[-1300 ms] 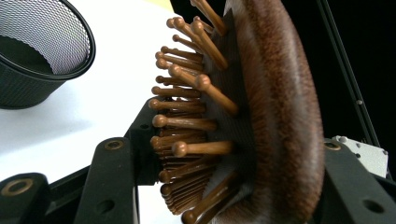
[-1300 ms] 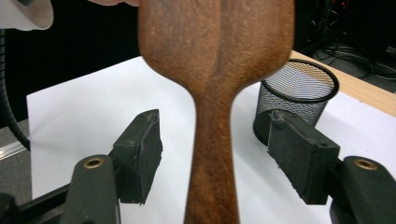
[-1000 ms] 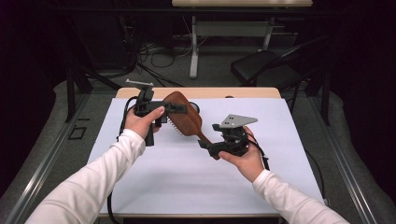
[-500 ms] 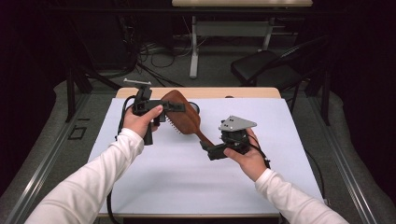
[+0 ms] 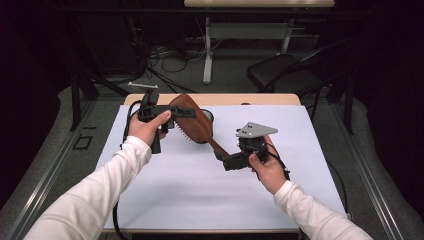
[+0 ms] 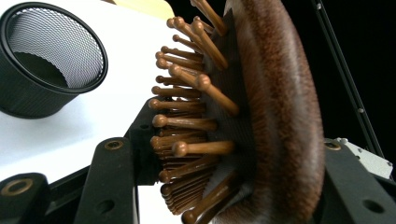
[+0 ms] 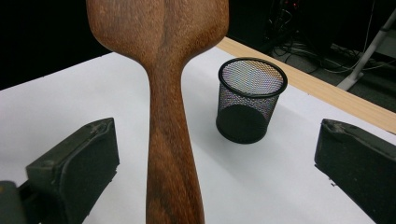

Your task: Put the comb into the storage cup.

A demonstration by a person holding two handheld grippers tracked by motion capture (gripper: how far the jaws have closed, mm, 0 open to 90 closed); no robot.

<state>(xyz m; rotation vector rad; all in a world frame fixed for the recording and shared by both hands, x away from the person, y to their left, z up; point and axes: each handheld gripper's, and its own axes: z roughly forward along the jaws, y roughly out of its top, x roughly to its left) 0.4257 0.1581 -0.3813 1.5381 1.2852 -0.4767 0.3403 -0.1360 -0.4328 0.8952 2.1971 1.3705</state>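
A brown wooden hairbrush (image 5: 192, 122) with wooden pins hangs above the table, head to the left, handle slanting down to the right. My left gripper (image 5: 177, 114) is shut on the head; in the left gripper view the hairbrush (image 6: 261, 116) sits between the black jaws of the left gripper (image 6: 226, 158), pins facing left. My right gripper (image 5: 222, 159) is at the handle's end and its jaws have just been opening. In the right gripper view the handle (image 7: 170, 140) stands between the wide jaws of the right gripper (image 7: 218, 135), touching neither.
A black mesh cup (image 7: 251, 100) stands upright on the white sheet (image 5: 200, 200), just behind the brush head (image 5: 209, 116); it also appears as the mesh cup (image 6: 51, 60) left of the pins. The table's wooden far edge (image 5: 260, 99) borders a dark floor with cables and chairs.
The right gripper's jaws have spread apart and come off the brush handle. The left gripper keeps its hold on the brush head; both hands have barely shifted.
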